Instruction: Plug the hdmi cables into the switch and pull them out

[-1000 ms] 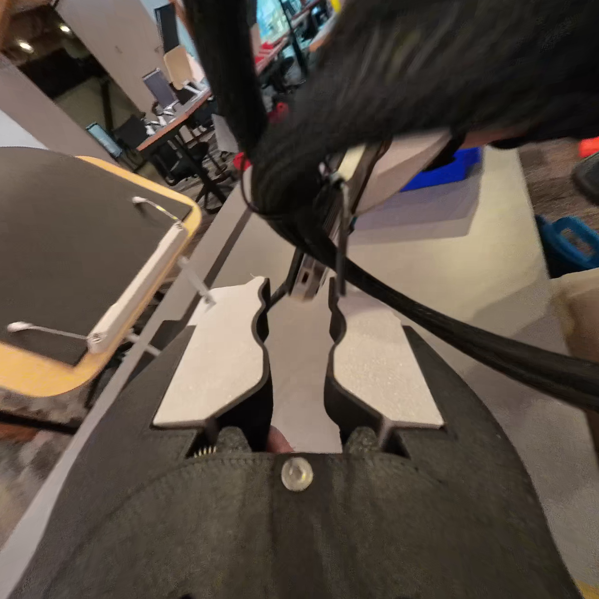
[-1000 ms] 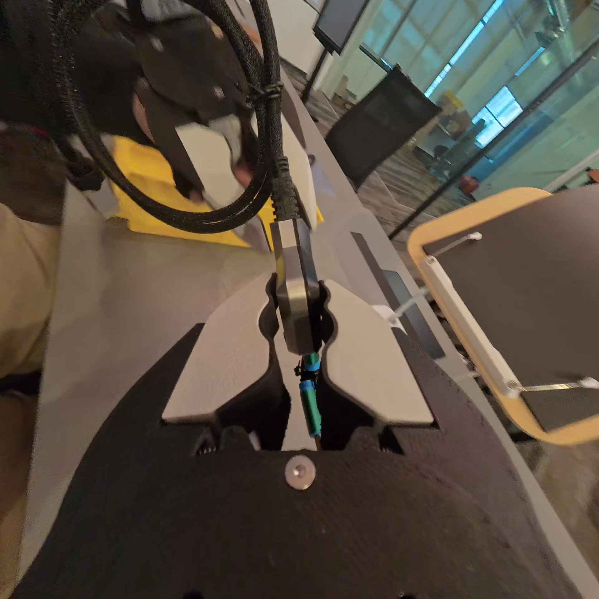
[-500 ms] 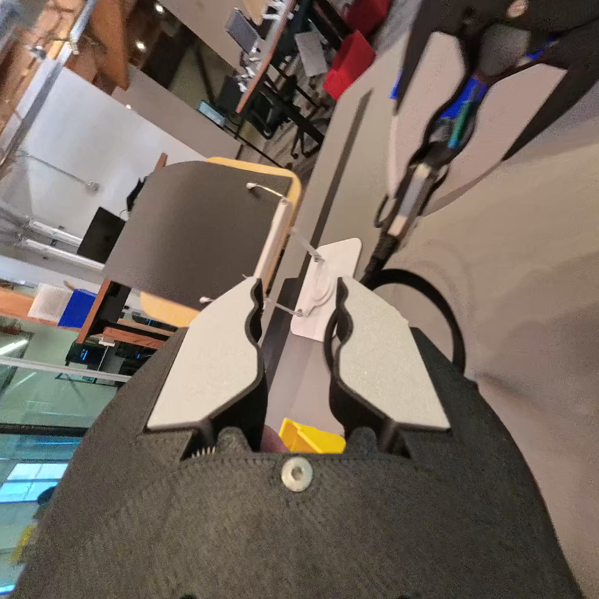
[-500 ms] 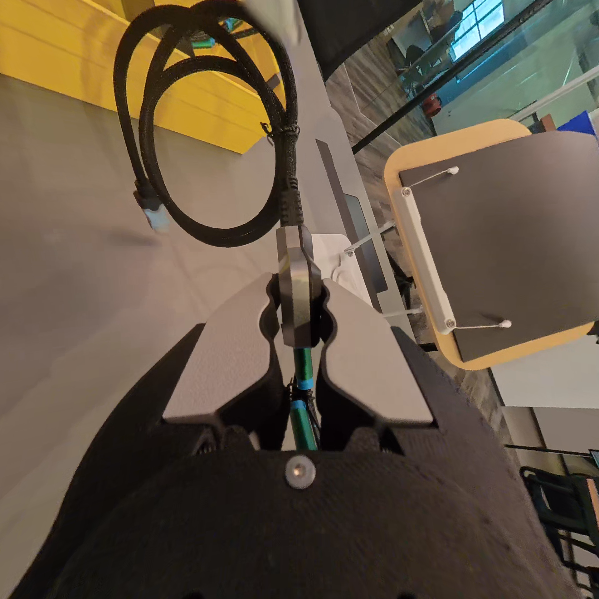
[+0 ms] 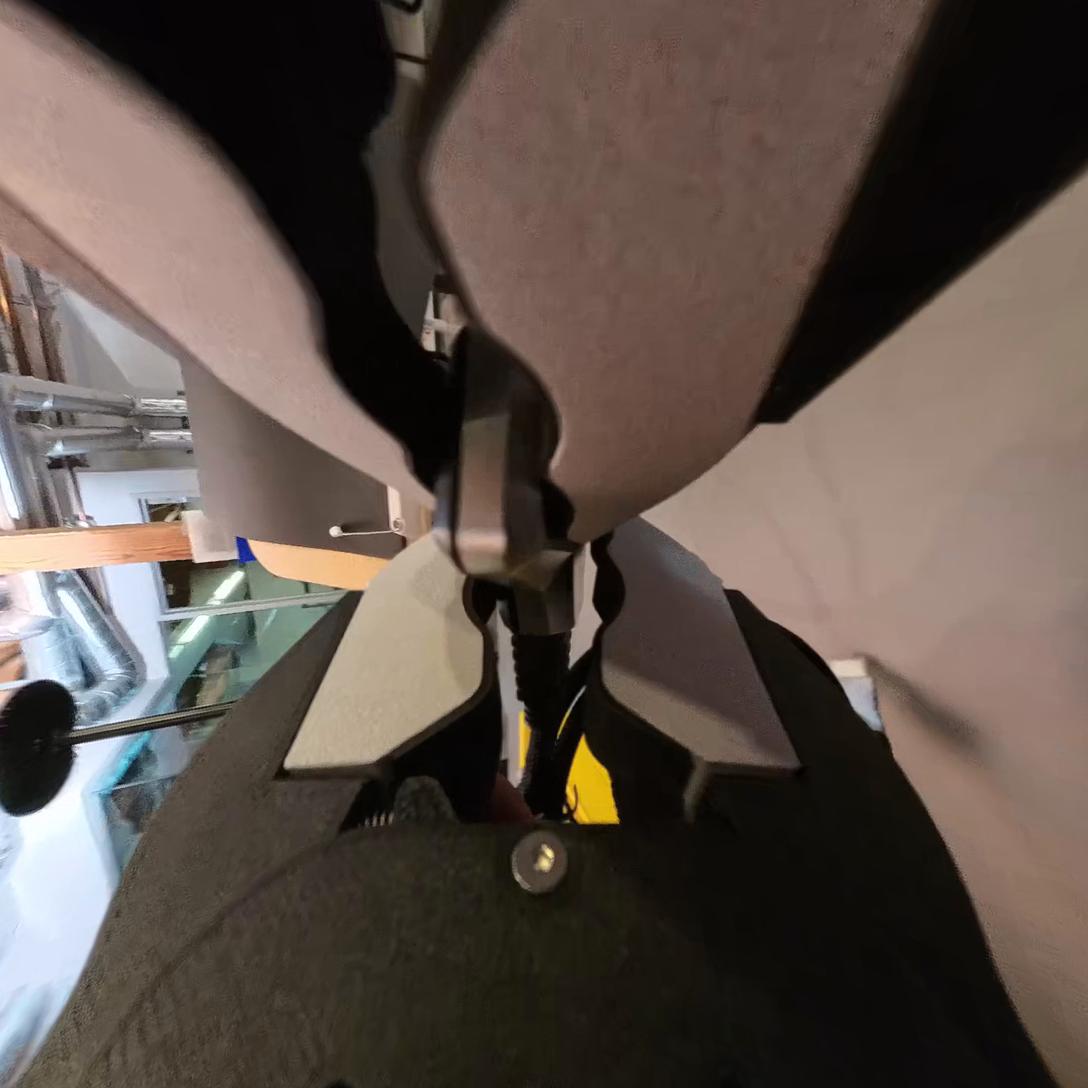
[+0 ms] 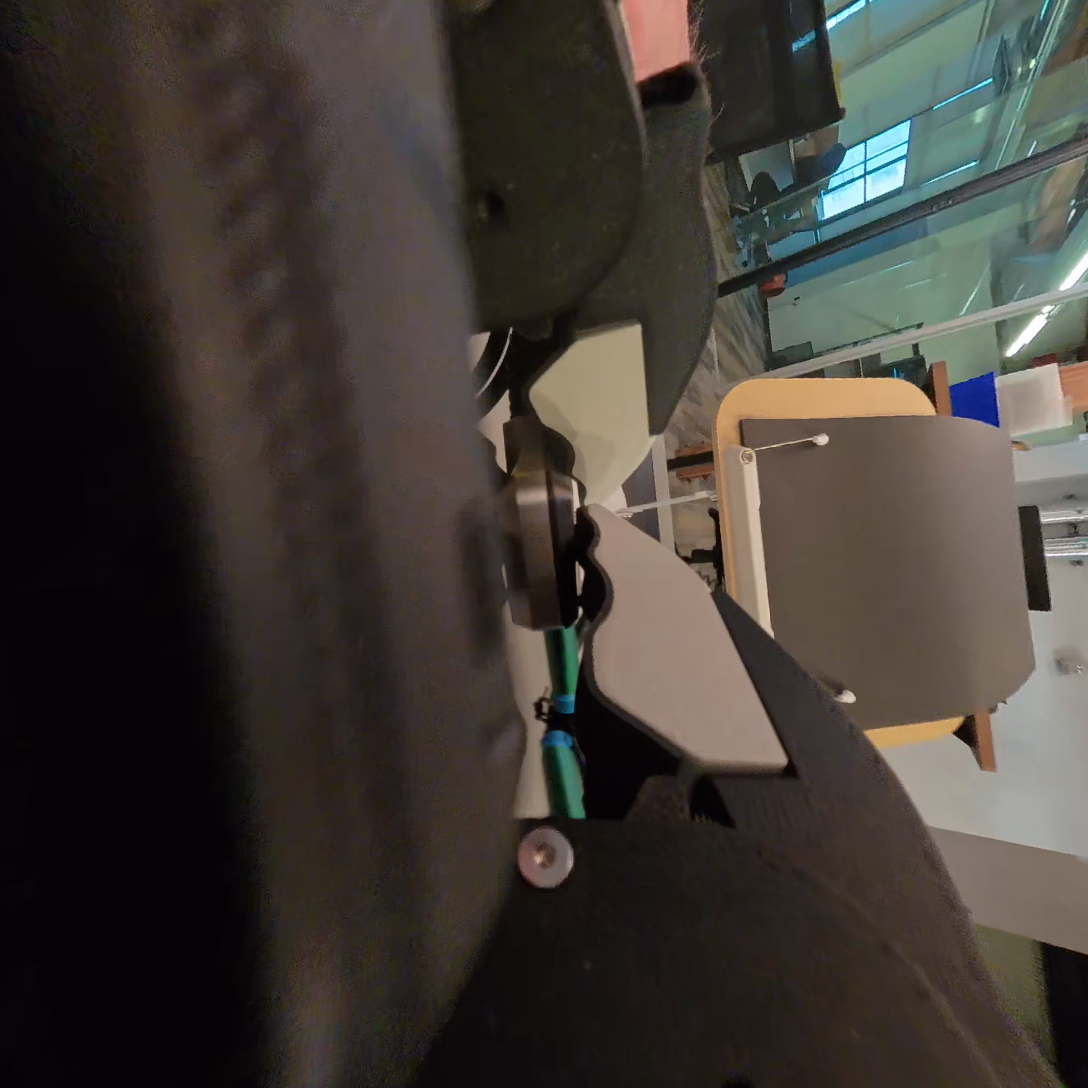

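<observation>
The right gripper (image 6: pixel 565 565) clamps the grey HDMI switch (image 6: pixel 533 559) by its flat faces. The left gripper (image 5: pixel 538 594) pinches the HDMI plug (image 5: pixel 544 594) against it, both held in the air. The plug shell is rigid and light; grip that, not the braided cable (image 5: pixel 538 700).

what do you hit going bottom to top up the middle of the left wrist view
silver screw -> braided black cable -> dark cable plug -> grey switch body, held at the right gripper
</observation>
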A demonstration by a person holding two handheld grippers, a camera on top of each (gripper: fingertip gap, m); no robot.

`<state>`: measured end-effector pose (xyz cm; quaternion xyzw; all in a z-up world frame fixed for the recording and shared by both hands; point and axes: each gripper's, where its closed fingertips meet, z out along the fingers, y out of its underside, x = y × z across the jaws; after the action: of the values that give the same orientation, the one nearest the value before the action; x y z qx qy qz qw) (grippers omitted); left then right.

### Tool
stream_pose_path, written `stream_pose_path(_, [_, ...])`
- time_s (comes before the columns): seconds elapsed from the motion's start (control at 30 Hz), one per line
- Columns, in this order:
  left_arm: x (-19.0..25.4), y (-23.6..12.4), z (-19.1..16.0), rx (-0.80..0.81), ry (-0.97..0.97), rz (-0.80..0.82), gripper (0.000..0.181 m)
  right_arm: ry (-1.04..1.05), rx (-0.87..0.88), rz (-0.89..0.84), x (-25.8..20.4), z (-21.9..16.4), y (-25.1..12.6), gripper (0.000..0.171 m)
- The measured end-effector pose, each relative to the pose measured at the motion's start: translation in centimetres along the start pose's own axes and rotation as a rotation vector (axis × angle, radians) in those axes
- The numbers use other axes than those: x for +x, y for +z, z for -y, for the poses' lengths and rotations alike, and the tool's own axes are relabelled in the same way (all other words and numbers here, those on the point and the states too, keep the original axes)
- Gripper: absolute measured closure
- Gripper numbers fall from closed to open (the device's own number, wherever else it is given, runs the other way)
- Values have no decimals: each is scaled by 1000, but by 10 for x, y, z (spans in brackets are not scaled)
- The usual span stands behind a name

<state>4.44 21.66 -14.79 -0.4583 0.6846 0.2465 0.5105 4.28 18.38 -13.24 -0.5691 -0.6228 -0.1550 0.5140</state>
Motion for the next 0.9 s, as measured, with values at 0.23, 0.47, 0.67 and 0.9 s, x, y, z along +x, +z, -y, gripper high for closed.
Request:
stream_pose_path(0.23, [-4, 7, -18, -21, -63, 3, 158, 89, 21, 23, 12, -14, -9, 132])
stream_pose_path(0.47, [-5, 1, -12, 18, -47, -13, 158, -17, -66, -9, 7, -38, 0, 150])
stream_pose_path(0.67, [6, 2, -13, 9, -12, -65, 158, -47, -66, 9, 1, -37, 2, 161])
stream_pose_path(0.9, [14, -6, -8, 86, -82, -187, 158, 6, -6, 93, -4, -34, -5, 160])
